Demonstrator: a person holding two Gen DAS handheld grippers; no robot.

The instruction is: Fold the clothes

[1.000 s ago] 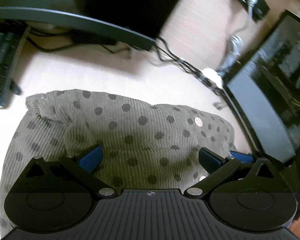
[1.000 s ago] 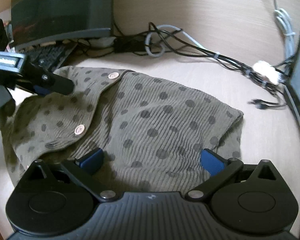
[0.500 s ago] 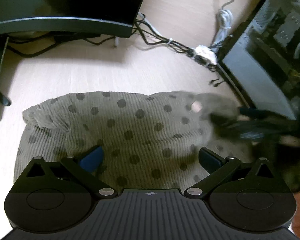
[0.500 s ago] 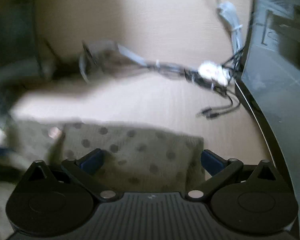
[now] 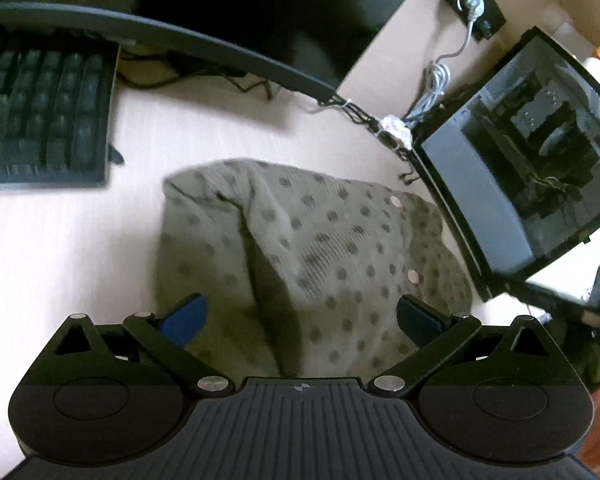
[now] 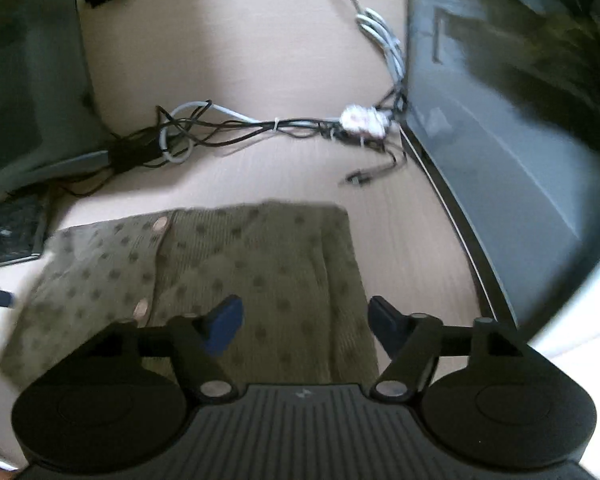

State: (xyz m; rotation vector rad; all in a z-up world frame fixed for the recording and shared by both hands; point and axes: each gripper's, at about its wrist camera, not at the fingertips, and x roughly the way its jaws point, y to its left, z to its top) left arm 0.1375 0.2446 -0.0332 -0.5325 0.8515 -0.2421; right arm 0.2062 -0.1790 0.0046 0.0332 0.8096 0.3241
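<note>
- Now the left tool (image 5: 300, 316) hangs over the near edge of the garment (image 5: 312, 256), its blue pads (image 5: 184, 318) spread wide with nothing between them.
- The right tool (image 6: 304, 322) is also open but narrower than half a second ago, when its pads sat as wide as the left's; nothing is gripped, and it hovers above the garment's (image 6: 236, 268) right part.
- The garment, olive ribbed cloth with dark dots and pale buttons (image 5: 413, 276), lies folded on the pale bench (image 5: 60, 248). In the left view a raised fold runs down its middle, with a shadowed crease beside it.
- Against the earlier left view, the camera has swung: the garment sits more upright and narrower in frame, and the keyboard (image 5: 40, 116) now fills the upper left, where only its edge showed before.
- Against the earlier right view, the heavy blur has eased; the button placket (image 6: 158, 264) reads clearly, though the garment's left edge is still smeared.
- A cable bundle (image 6: 268, 124) runs along the back of the bench to a white connector (image 6: 364, 120), beside a dark glass-sided case (image 5: 540, 152).
- A monitor's (image 5: 180, 40) lower edge crosses the top of the left view; its screen is cut off.
- At the far right of the left view a dark shape is too blurred to name; the garment's near edge is hidden behind both tool bodies.
</note>
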